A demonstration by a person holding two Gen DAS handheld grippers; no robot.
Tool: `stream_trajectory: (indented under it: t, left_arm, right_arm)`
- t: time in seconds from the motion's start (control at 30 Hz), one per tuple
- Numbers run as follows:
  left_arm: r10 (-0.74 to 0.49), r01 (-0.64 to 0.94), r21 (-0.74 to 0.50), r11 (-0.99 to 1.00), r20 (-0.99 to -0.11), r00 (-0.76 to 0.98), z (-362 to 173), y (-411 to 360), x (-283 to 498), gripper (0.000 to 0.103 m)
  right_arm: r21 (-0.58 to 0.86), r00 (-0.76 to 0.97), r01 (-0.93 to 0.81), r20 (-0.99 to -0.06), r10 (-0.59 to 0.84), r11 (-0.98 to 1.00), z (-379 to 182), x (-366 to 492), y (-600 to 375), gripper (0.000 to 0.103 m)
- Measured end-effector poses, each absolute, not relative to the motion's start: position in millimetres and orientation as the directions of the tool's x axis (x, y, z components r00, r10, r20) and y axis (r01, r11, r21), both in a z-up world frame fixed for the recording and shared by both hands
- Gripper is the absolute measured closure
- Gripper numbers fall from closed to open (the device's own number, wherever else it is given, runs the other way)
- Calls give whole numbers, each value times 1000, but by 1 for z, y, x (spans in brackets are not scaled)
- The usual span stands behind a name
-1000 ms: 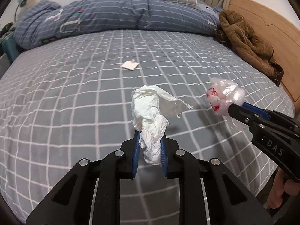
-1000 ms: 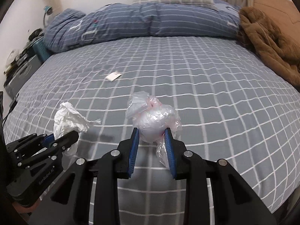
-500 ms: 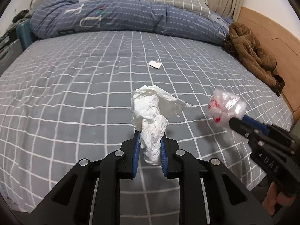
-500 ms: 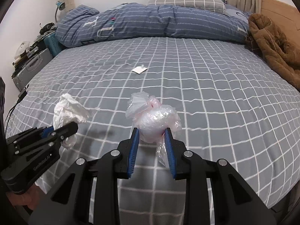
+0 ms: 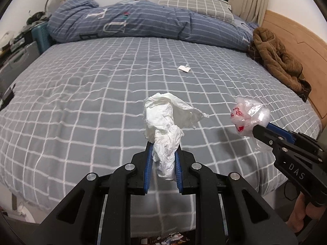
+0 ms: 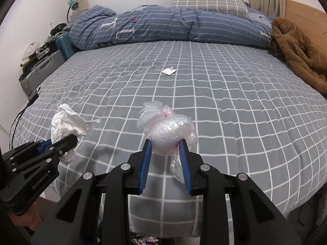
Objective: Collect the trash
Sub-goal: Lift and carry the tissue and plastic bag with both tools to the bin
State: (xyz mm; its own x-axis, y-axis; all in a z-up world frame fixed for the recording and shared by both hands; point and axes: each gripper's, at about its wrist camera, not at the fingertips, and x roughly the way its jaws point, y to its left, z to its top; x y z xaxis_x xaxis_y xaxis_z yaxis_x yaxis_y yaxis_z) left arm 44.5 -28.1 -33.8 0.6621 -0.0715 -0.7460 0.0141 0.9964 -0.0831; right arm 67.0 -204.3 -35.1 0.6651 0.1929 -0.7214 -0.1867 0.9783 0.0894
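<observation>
Left gripper (image 5: 162, 150) clamped on tissue (image 5: 166, 125), right gripper (image 6: 166, 152) clamped on plastic wad (image 6: 168, 125), both grips unchanged, paper scrap (image 5: 184, 68) now at 1 o'clock, formerly 11.

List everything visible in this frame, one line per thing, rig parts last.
crumpled tissue: 1, white, in left gripper
plastic bag wad: 1, clear with pink-red print, in right gripper
paper scrap: 1, white, mid-bed
bedsheet: 1, grey, white grid
duvet: 1, blue striped, far side of bed
pillow: 1, grey checked, behind duvet
jacket: 1, brown, by headboard
headboard: 1, wooden, right
lamp: 1, blue, left
left gripper: 1, black, blue pads
right gripper: 1, black, blue pads
</observation>
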Motion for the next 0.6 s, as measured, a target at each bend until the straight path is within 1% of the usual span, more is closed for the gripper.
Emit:
stream_trajectory:
  t: [0.3,0.6]
  left_arm:
    - [-55,-9,-82,997,-752,657,-36,-18,10,85]
    - [-77,2,-100,995,-754,652,-36,-22,-23,85]
  right_arm:
    - [87,669,-191,-717,195,978,-31,30,-195,76]
    - [93,667,-193,-718,200,977,-30,1,-191,76]
